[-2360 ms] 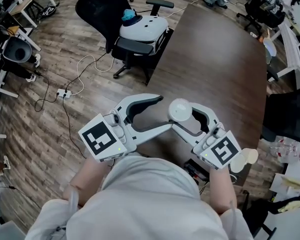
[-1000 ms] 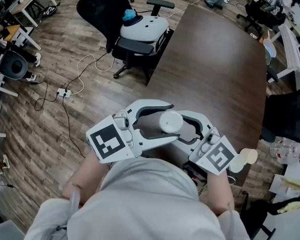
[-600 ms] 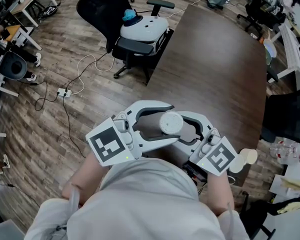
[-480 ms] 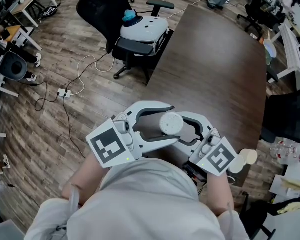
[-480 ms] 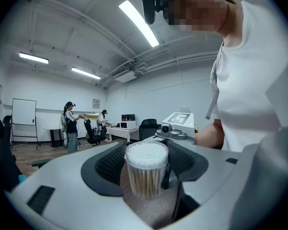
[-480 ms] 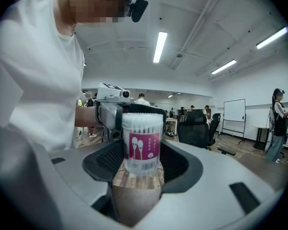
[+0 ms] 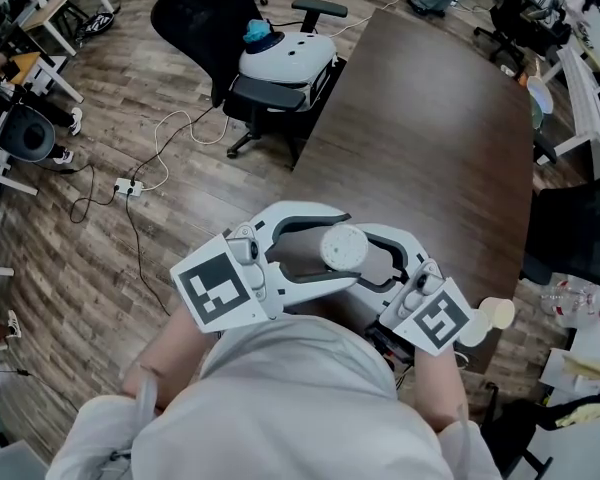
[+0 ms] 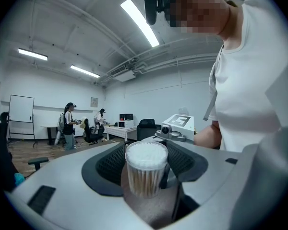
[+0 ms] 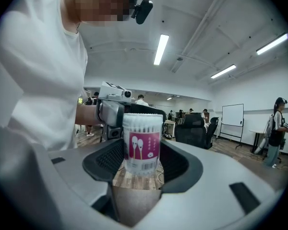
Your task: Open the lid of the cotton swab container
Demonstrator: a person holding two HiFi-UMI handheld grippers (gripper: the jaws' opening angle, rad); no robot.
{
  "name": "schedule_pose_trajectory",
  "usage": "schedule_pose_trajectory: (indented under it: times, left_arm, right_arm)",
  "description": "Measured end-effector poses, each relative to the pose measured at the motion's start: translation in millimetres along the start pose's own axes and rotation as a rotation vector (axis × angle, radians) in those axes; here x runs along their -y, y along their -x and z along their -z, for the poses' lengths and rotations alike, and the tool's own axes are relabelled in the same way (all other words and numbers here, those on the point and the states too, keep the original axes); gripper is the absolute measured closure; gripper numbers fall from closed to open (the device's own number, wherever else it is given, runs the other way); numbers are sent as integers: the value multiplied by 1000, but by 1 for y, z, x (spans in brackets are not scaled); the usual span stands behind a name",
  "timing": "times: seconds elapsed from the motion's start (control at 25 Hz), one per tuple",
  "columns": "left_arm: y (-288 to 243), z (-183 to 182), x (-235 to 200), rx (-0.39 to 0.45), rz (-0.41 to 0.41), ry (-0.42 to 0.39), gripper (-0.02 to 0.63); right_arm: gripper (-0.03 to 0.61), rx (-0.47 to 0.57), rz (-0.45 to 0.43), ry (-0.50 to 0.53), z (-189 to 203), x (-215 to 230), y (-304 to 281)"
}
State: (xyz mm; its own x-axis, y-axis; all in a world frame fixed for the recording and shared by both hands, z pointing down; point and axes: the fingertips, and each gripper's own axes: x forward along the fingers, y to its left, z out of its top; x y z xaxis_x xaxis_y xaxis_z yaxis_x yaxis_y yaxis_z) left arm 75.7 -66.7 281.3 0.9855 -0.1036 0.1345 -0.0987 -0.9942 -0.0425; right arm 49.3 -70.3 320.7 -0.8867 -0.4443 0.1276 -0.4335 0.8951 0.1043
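The cotton swab container (image 9: pixel 142 145) stands upright in mid-air, close to the person's chest and just over the near left corner of the dark table (image 7: pixel 440 128). Its round white lid (image 7: pixel 343 245) is on top. The right gripper (image 9: pixel 142 158) has its jaws wide and pressed against the labelled body from both sides. The left gripper (image 8: pixel 145 169) faces it from the opposite side, jaws closely bracketing the same container; whether they squeeze it I can't make out. Past the table's left edge an office chair (image 7: pixel 280 68) sits on the wood floor (image 7: pixel 130 258).

Clear swab container (image 9: pixel 142 122), magenta label (image 9: pixel 143 148)
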Motion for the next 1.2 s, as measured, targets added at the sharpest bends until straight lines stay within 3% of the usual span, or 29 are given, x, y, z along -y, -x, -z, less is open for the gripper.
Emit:
schedule_pose_trajectory:
  times: [0.6,0.76,0.88,1.2]
  left_arm:
    - [2,0,0,-14,45,38,337]
    - [3,-7,-1,53,77,157,344]
    - [4,-7,0,20,74,116,342]
    - [2,-5,-1,13,72,124,341]
  right_arm:
    - [334,13,8,23,1,0,2]
    - [341,12,24,54,1,1,4]
    - [341,6,18,56,2,0,3]
    - [339,5,17,38,3,1,4]
